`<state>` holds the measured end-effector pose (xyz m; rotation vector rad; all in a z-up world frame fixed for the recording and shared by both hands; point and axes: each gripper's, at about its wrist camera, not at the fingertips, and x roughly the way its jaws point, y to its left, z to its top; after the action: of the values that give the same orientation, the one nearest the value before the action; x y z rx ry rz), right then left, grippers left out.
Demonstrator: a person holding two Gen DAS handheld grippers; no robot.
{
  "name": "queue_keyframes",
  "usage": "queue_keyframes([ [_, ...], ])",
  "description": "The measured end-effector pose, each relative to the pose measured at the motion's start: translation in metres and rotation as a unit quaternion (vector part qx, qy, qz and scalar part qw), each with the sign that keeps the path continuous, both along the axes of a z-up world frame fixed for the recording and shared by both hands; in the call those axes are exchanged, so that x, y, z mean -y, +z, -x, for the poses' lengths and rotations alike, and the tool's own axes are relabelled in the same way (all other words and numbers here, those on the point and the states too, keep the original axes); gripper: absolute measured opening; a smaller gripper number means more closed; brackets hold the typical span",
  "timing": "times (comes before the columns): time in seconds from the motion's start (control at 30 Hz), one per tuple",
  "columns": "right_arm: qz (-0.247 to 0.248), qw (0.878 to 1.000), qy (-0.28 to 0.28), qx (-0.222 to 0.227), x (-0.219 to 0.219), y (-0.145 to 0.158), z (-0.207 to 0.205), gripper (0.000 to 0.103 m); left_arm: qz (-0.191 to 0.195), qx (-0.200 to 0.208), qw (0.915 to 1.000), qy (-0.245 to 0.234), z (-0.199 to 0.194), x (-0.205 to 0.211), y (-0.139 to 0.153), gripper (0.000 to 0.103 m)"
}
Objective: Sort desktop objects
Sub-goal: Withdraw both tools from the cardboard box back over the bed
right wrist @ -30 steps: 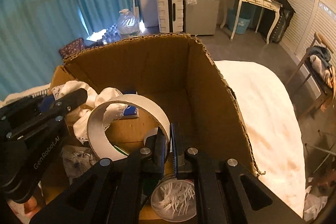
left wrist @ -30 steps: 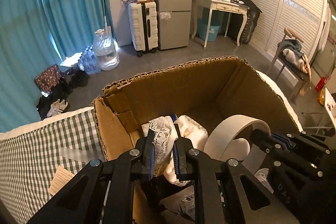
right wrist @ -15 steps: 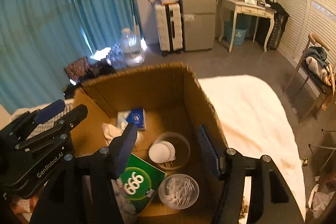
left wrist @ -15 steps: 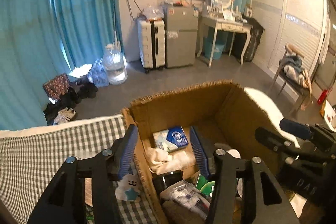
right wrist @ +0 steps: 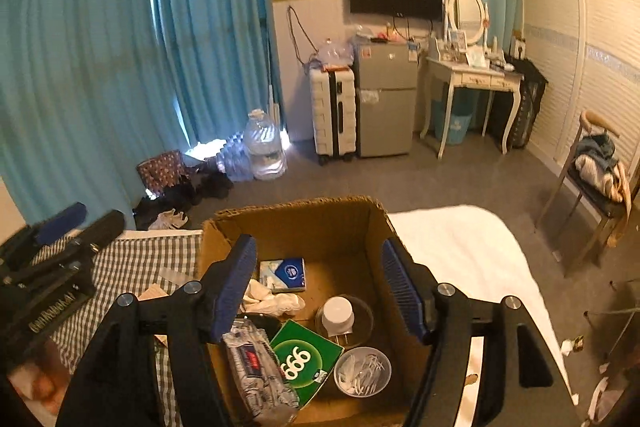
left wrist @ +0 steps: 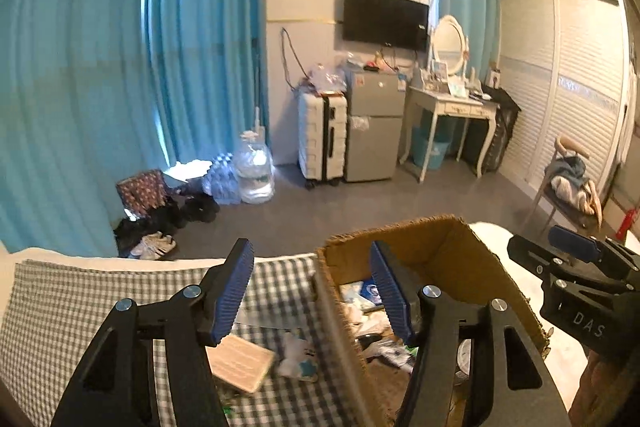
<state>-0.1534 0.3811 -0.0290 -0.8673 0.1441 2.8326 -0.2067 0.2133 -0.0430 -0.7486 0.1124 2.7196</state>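
Since a second ago both my claws have let go and risen above the cardboard box; the white cloth and the tape ring I held then now lie inside it.

My left gripper has its jaws opening, nothing between them. It hangs over the left wall of the box, one blue pad above the checked cloth, the other above the box inside. My right gripper is also opening and empty, over the middle of the box.

I judge that this drop step is finished and the next pick begins. On the checked cloth, left of the box, a tan booklet and a small white toy with a blue star are not yet sorted. The booklet lies flat, its long axis running from upper left to lower right in the left view. For it, I think my left claw must come down and close across the short side, on an edge.
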Motion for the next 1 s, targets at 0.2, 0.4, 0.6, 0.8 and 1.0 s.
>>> queue_keyframes([
  [0.2,-0.006,0.999,0.011,-0.030,0.026,0.021,-0.019,0.069,-0.013,-0.029,0.9992,0.025,-0.025,0.042,0.032,0.066],
  [0.4,-0.017,0.998,0.029,-0.060,0.057,0.043,-0.043,0.079,-0.009,-0.049,0.9979,0.041,-0.051,0.079,0.054,0.075],
  [0.6,-0.023,0.993,0.063,-0.092,0.098,0.060,-0.060,0.085,-0.006,-0.073,0.9949,0.070,-0.075,0.117,0.073,0.078],
  [0.8,-0.043,0.991,0.081,-0.096,0.131,0.061,-0.059,0.087,0.007,-0.085,0.9907,0.106,-0.085,0.150,0.079,0.090],
  [1.0,-0.022,0.988,0.110,-0.101,0.145,0.054,-0.054,0.088,0.008,-0.088,0.9866,0.137,-0.090,0.179,0.076,0.096],
])
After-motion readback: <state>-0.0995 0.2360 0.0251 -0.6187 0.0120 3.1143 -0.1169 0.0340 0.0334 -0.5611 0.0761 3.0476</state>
